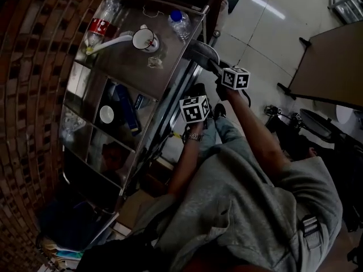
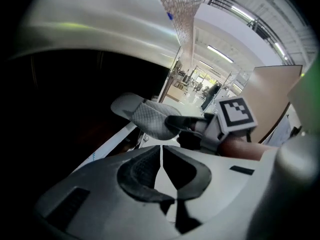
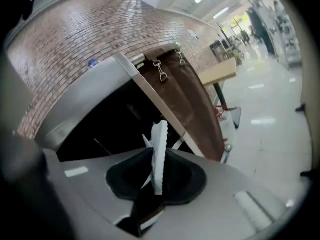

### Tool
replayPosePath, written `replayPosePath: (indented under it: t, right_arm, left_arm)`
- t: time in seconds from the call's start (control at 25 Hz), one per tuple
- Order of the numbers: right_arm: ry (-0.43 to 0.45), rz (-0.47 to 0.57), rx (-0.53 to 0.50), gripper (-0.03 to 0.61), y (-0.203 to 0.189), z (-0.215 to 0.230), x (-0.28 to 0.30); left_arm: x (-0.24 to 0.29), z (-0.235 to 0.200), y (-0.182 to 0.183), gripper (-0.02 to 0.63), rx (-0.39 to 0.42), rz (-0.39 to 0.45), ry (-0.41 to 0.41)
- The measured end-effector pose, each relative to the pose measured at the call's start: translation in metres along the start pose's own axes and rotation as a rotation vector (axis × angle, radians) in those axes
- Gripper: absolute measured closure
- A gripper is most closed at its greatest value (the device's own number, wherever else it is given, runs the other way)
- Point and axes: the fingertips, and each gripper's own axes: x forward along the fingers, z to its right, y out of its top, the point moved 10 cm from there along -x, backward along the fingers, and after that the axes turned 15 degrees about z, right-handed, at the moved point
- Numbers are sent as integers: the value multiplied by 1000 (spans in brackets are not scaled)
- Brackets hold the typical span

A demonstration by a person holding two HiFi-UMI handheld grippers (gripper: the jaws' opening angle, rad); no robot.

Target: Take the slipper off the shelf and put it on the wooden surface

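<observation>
A grey slipper [image 1: 202, 54] hangs beside the right edge of the metal shelf [image 1: 122, 67], near its top. My right gripper [image 1: 215, 68] is shut on it. In the right gripper view the slipper's white ridged sole edge [image 3: 159, 144] stands upright between the pads of the right gripper [image 3: 159, 160]. The left gripper view shows the slipper's mesh upper [image 2: 150, 118] held by the right gripper [image 2: 186, 128] in front of the dark shelf opening. My left gripper [image 2: 162, 156] is shut on nothing, and in the head view it [image 1: 198, 90] sits just below the right one. A tan wooden tabletop [image 1: 334, 61] stands at the right.
The shelf top carries a red-labelled bottle [image 1: 101, 24], a white mug [image 1: 145, 38] and a blue-capped bottle [image 1: 180, 22]. Lower shelves hold a white bowl [image 1: 106, 114] and a blue object [image 1: 127, 106]. A brick wall [image 1: 28, 95] runs along the left, with tiled floor [image 1: 255, 33] towards the tabletop.
</observation>
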Motion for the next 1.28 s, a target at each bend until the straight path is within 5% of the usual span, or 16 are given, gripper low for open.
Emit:
replayPosePath:
  t: [0.2, 0.6, 0.88, 1.04, 1.28]
  right_arm:
    - [-128, 19, -278, 517, 22, -27, -80]
    - [-137, 116, -313, 520, 20, -36, -169]
    - [-25, 66, -374, 520, -10, -48, -235]
    - [71, 68, -384, 520, -38, -68, -277]
    - [201, -78, -384, 520, -113, -107, -332]
  left_arm:
    - [5, 36, 21, 595, 91, 36, -70]
    - [-31, 90, -1, 595, 129, 85, -142]
    - [-109, 109, -42, 595, 106, 164, -17]
    - [-173, 125, -96, 595, 88, 180, 81]
    - [-280, 114, -171, 595, 23, 175, 290]
